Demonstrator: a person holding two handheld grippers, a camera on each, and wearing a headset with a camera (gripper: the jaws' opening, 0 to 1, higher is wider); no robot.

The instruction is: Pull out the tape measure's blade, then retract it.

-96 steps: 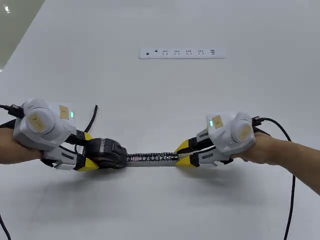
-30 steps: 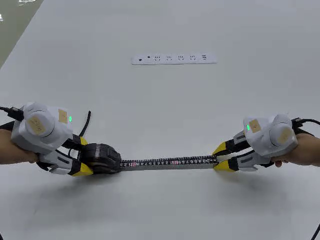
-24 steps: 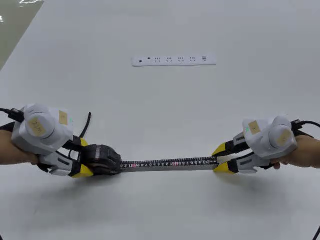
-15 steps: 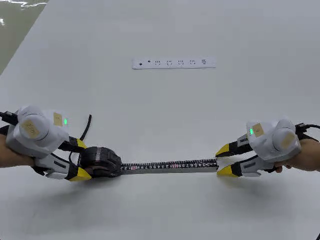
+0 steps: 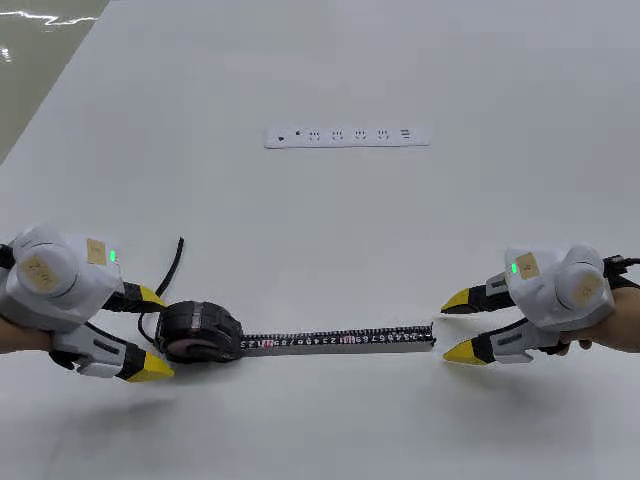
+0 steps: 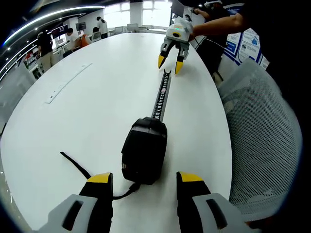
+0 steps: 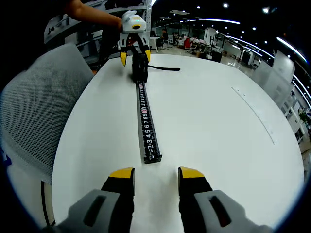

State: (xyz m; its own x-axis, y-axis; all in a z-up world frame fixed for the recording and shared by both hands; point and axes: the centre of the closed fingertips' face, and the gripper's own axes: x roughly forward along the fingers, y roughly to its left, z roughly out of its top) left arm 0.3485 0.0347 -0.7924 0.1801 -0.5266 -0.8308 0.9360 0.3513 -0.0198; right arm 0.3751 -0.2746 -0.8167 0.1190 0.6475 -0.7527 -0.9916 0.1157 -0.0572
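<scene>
The blade (image 5: pixel 340 339) lies lengthwise on the worktop (image 5: pixel 330 230), its tip just short of the right gripper (image 5: pixel 456 327), fingers parted — the left gripper (image 5: pixel 150 333), fingers also spread, flanks the tape measure's case (image 5: pixel 200 332).

1. The head view is looking steeply down at the table (image 5: pixel 330 60), with the power strip (image 5: pixel 347 136) toward 12 o'clock.
2. The left gripper view is sitting low, close behind the tape measure (image 6: pixel 144 149), facing along the blade (image 6: pixel 162 94) toward the right gripper (image 6: pixel 169 65) at 12 o'clock.
3. The right gripper view is facing back along that shared blade, with the left gripper (image 7: pixel 133 58) far off at 12 o'clock.
</scene>
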